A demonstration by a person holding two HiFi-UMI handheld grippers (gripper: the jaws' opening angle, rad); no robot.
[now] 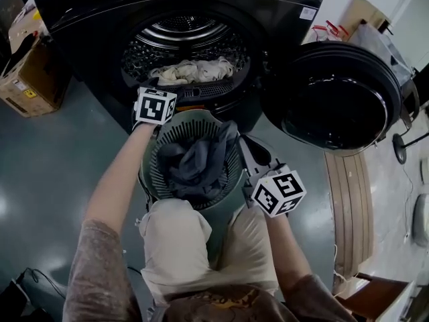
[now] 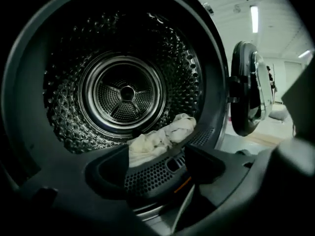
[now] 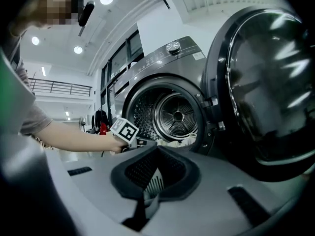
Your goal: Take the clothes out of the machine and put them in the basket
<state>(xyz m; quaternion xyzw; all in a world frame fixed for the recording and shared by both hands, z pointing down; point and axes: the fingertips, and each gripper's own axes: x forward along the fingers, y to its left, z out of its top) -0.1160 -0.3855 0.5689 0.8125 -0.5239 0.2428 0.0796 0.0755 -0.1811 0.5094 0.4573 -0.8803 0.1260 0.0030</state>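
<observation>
Cream clothes point(image 1: 191, 71) lie at the front of the washing machine's drum point(image 1: 184, 39); in the left gripper view the same cream clothes point(image 2: 160, 139) sit just past the perforated door sill. My left gripper point(image 1: 161, 89) point(image 2: 155, 168) is open at the drum's mouth with nothing between its fingers; its marker cube point(image 3: 124, 130) shows in the right gripper view. The green slatted basket point(image 1: 149, 170) stands in front of the machine with dark grey clothes point(image 1: 198, 163) in it. My right gripper point(image 1: 251, 158) point(image 3: 156, 154) is shut on the basket's right rim, whose slats point(image 3: 153, 185) show between the pads.
The round black door point(image 1: 338, 96) hangs open to the right of the drum. A cardboard box point(image 1: 30, 79) stands at the far left. A wooden plank point(image 1: 348, 206) lies on the floor at the right. The person's knees point(image 1: 174, 240) are right behind the basket.
</observation>
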